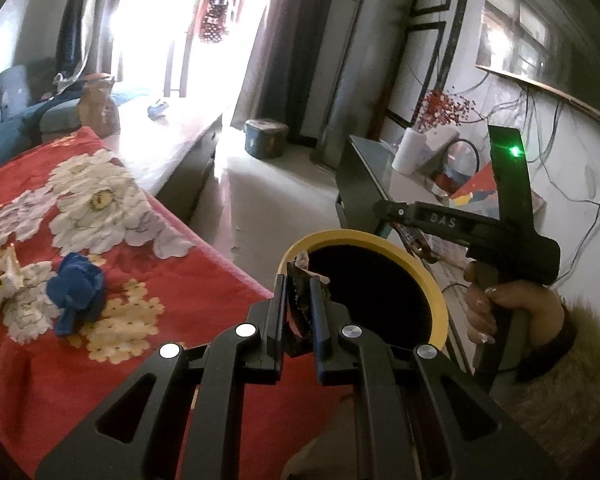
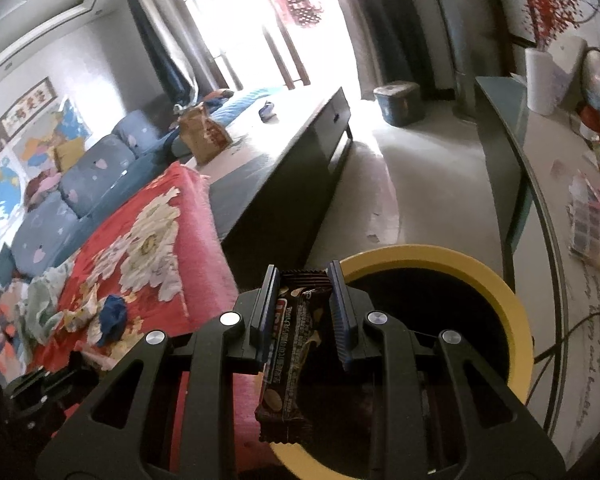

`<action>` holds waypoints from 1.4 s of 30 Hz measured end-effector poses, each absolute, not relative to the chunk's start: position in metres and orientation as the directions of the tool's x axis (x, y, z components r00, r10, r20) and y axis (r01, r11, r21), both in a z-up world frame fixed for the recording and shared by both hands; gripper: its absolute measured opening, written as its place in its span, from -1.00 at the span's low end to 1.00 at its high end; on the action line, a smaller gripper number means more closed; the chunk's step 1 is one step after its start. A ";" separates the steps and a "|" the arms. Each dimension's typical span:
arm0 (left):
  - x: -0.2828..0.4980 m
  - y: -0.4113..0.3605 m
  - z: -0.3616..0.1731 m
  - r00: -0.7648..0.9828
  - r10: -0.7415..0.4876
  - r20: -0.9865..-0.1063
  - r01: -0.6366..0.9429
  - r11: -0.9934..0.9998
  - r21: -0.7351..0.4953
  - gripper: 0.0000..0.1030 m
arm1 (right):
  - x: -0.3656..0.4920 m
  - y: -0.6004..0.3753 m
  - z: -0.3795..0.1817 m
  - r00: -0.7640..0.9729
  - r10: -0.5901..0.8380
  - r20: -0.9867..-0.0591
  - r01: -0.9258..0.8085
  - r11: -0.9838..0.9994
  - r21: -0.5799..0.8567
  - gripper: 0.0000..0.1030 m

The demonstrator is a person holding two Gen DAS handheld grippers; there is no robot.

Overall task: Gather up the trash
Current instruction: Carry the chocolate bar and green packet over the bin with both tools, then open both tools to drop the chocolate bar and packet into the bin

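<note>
Left claw (image 1: 300, 292): tilted downward, jaws nearly shut, pads clamped on thin dark wrapper (image 1: 298, 304) standing on edge betw. them.
Right claw (image 2: 303, 300): tilted downward too, jaws narrow, pads pressing both sides of brown snack wrapper (image 2: 290, 360), which hangs below fingers.
Right hand (image 1: 504, 312) seen from left wrist cam: wrapped round grip of its tool, furry sleeve (image 1: 572, 364) at wrist, to right of left claw.

A red floral blanket (image 1: 148, 280) bears a blue cloth wad (image 1: 76, 292) (beside crumpled paper (image 1: 2, 280)).
</note>
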State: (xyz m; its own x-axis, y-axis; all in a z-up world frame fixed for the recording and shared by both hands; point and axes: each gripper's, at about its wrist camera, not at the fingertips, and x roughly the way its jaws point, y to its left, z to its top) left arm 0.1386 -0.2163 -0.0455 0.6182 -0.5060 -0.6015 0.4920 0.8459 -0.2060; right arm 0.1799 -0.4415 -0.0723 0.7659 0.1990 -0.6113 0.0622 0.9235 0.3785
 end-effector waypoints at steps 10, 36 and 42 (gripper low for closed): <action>0.145 -0.249 -0.062 0.574 -0.529 -0.625 0.530 0.822 -0.209 -0.79 | 0.180 -0.467 -0.091 0.750 0.176 -0.638 0.132 0.905 0.404 -0.62; 0.171 -0.293 -0.107 0.536 -0.529 -0.658 0.560 0.806 -0.191 0.74 | 0.176 -0.504 -0.117 0.725 0.102 -0.681 0.273 0.865 0.420 -0.03; 0.169 -0.257 -0.092 0.620 -0.470 -0.628 0.489 0.858 -0.159 0.87 | 0.176 -0.484 -0.101 0.744 0.079 -0.663 0.234 0.899 0.371 0.04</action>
State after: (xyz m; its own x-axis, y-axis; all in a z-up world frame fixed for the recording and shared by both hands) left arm 0.1693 -0.2574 -0.0915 0.6204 -0.4695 -0.6282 0.4887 0.8579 -0.1586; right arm 0.1756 -0.4839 -0.1012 0.7444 0.0792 -0.6630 0.2344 0.8988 0.3705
